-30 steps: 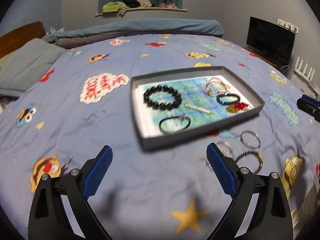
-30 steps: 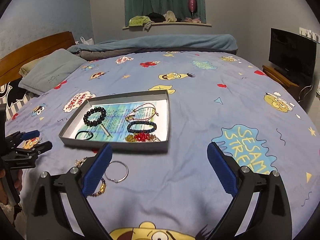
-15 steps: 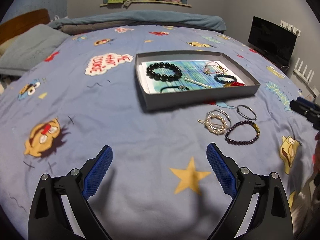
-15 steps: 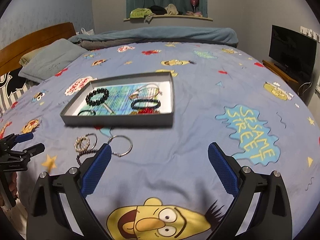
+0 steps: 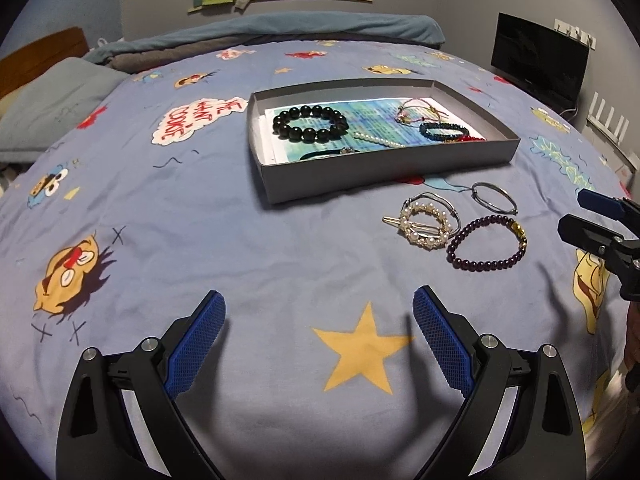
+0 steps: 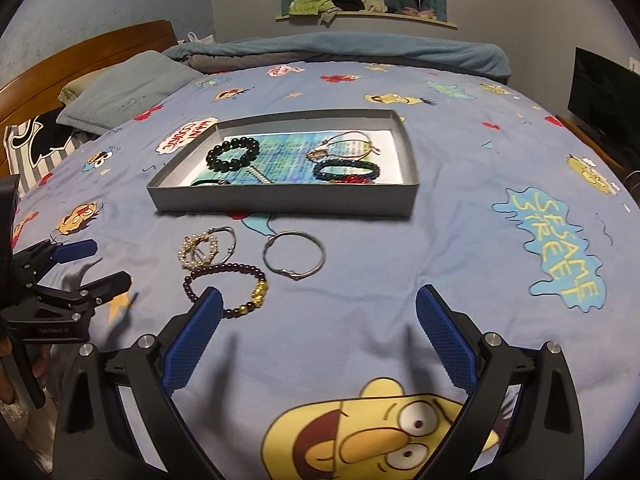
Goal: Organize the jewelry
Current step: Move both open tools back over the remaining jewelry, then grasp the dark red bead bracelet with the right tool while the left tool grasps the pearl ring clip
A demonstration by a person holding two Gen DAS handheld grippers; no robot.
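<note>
A grey tray [image 5: 384,164] [image 6: 280,198] lies on the bed and holds a black bead bracelet [image 5: 309,123], a dark blue bracelet [image 5: 443,131], a pink cord bracelet [image 6: 344,145] and other pieces. In front of it on the sheet lie a pearl hair clip [image 5: 426,226] [image 6: 199,249], a purple bead bracelet [image 5: 486,243] [image 6: 228,286] and a silver bangle [image 5: 494,198] [image 6: 293,259]. My left gripper [image 5: 319,340] is open and empty, left of these. My right gripper [image 6: 318,336] is open and empty, just short of them.
The bed has a blue cartoon-print sheet [image 5: 200,240]. A grey pillow [image 6: 128,92] and wooden headboard [image 6: 80,64] are at the left. A black TV [image 5: 538,64] stands on the right. A folded blanket [image 5: 280,30] lies at the far end.
Both grippers have drawn back and lower over the bed. The tray and loose jewelry now sit farther ahead in both views. Both grippers stay open.
</note>
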